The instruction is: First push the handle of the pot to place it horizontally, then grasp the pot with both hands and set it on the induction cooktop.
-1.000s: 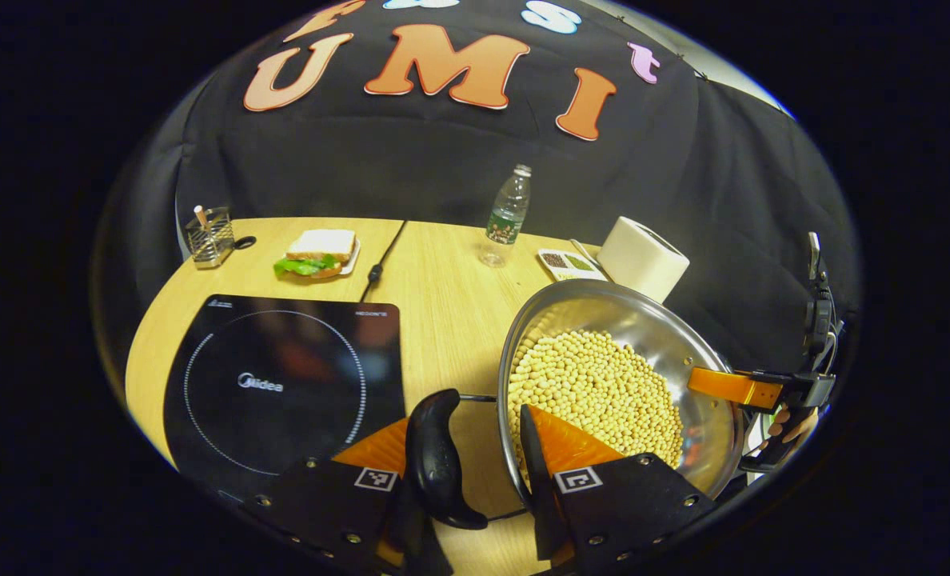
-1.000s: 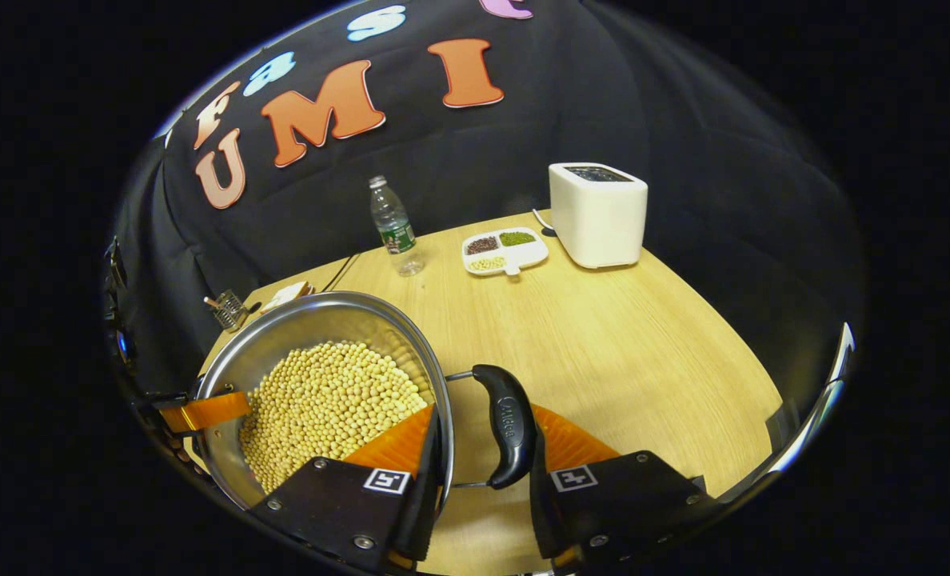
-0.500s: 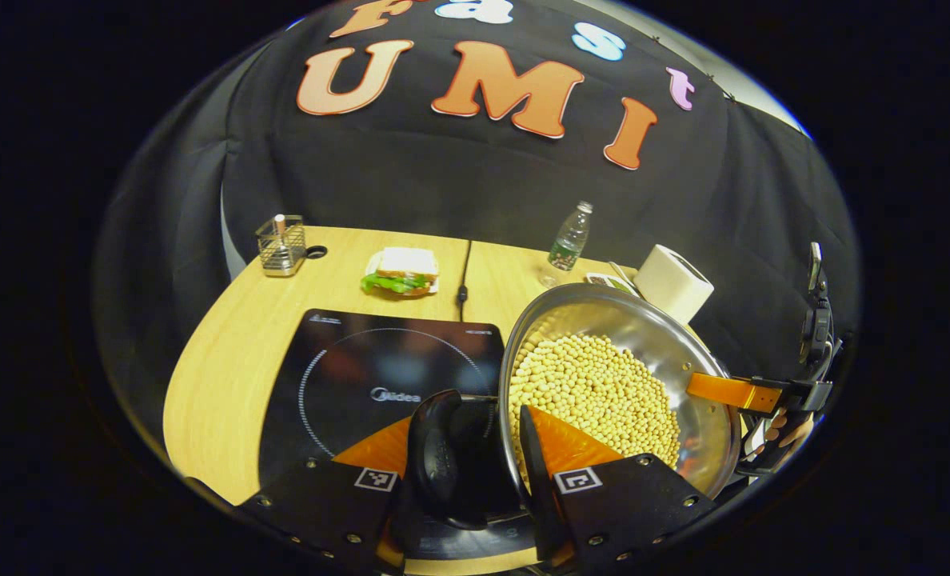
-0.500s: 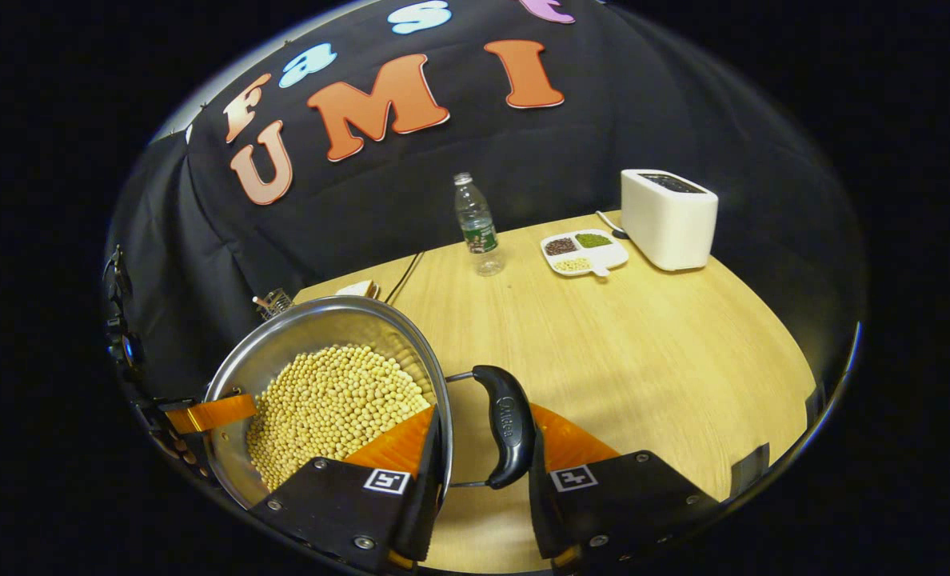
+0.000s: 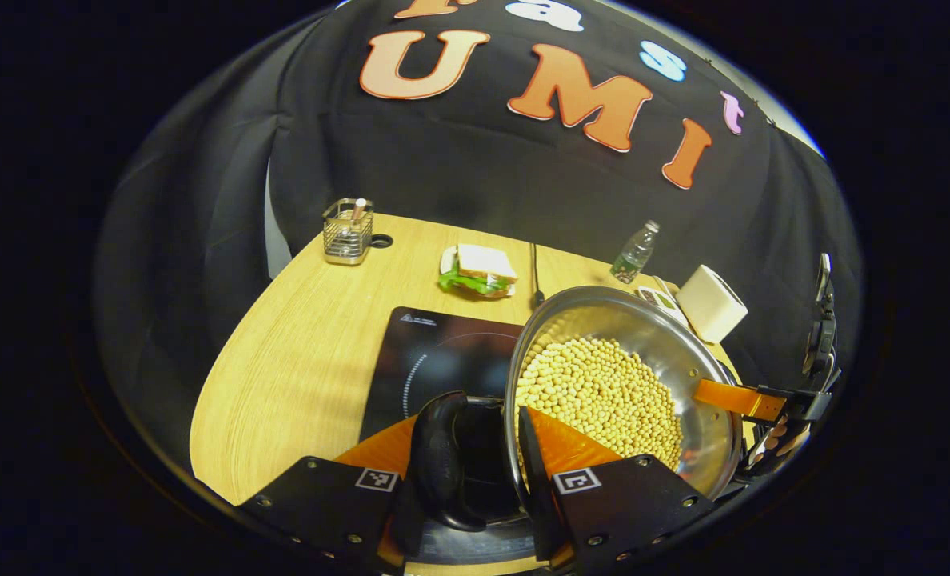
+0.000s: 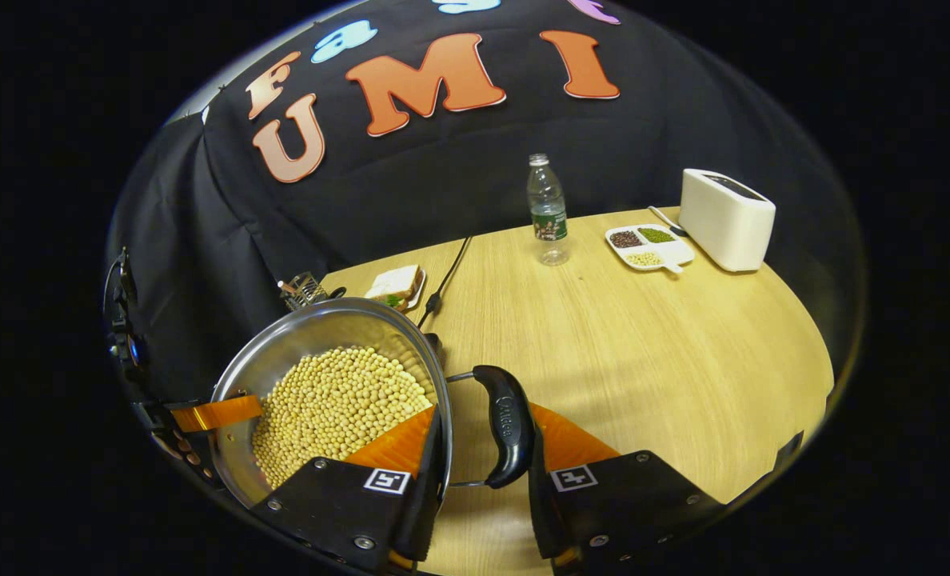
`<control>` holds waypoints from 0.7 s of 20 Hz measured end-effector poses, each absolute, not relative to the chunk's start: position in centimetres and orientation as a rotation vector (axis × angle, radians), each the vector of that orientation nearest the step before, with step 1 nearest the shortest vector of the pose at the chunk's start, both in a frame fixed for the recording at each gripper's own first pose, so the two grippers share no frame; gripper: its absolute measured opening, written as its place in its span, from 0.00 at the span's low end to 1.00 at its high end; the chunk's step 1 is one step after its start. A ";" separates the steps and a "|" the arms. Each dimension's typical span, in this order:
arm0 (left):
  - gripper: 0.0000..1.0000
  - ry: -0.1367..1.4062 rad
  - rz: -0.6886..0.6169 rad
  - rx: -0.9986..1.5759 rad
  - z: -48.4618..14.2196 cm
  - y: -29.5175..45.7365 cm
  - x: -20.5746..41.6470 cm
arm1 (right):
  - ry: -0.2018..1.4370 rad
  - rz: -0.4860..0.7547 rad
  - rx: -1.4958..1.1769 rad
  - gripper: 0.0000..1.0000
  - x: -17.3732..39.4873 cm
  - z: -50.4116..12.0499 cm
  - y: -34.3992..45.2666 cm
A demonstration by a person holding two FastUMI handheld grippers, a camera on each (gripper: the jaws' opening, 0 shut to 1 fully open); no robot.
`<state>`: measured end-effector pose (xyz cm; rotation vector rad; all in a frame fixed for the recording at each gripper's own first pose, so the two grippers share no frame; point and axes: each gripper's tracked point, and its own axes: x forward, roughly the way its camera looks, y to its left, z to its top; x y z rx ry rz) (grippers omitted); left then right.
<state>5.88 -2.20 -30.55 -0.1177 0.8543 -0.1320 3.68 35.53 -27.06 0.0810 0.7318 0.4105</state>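
pot (image 5: 667,352) of beans held over cooktop (image 5: 435,352) | left gripper (image 5: 479,456) fingers clamped on one handle (image 5: 441,456) | right gripper (image 6: 479,456) fingers clamped on other handle (image 6: 505,424)

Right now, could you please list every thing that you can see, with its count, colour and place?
Round steel pot: one, silver, full of pale yellow beans, held over the cooktop.
Flat induction cooktop: one, black, on the table, under the pot's left side.
Wooden table: one, light.
Sandwich on a plate: one, far side.
Wire basket: one, far left.
Plastic water bottle: one, clear.
Divided dish: one, white.
Box appliance: one, white.
Left gripper: shut on the left black handle.
Right gripper: shut on the right black handle.
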 end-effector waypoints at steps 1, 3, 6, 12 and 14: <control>0.55 0.860 -0.123 -0.121 -31.3 -1.9 6.5 | 0.739 0.414 0.083 0.49 3.7 -27.3 36.4; 0.55 0.864 -0.113 -0.126 -32.4 -1.1 7.7 | 0.747 0.415 0.082 0.49 3.8 -27.9 37.3; 0.55 0.877 -0.103 -0.134 -34.0 0.4 8.8 | 0.761 0.413 0.066 0.49 4.4 -28.9 39.3; 0.54 0.885 -0.083 -0.154 -36.2 2.1 10.8 | 0.758 0.413 0.058 0.49 5.0 -29.6 41.0; 0.54 0.892 -0.078 -0.157 -36.3 3.0 10.3 | 0.749 0.421 0.045 0.51 5.0 -29.7 41.2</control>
